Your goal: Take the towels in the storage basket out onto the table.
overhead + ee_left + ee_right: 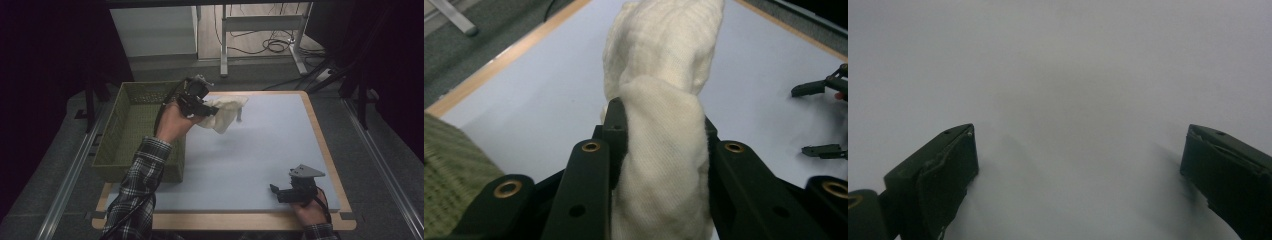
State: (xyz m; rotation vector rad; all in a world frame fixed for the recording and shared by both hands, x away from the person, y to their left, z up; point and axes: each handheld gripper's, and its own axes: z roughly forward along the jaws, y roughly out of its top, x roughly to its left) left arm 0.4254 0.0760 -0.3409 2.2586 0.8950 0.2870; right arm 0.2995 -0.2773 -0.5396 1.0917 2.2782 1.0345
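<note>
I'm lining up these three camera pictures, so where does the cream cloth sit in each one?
High view: the cream cloth hangs upper centre, beside the green basket.
Left gripper view: the cloth runs up the middle, clamped between the left tongs.
Right gripper view: the cloth lies outside this picture.
Shared landmark: the pale blue mat.

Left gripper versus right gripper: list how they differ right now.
The left gripper is shut on a cream cloth; the right gripper is open with nothing between its fingers. The left is held up beside the green basket; the right sits low at the table's near edge. Both are black and hand-held.
</note>
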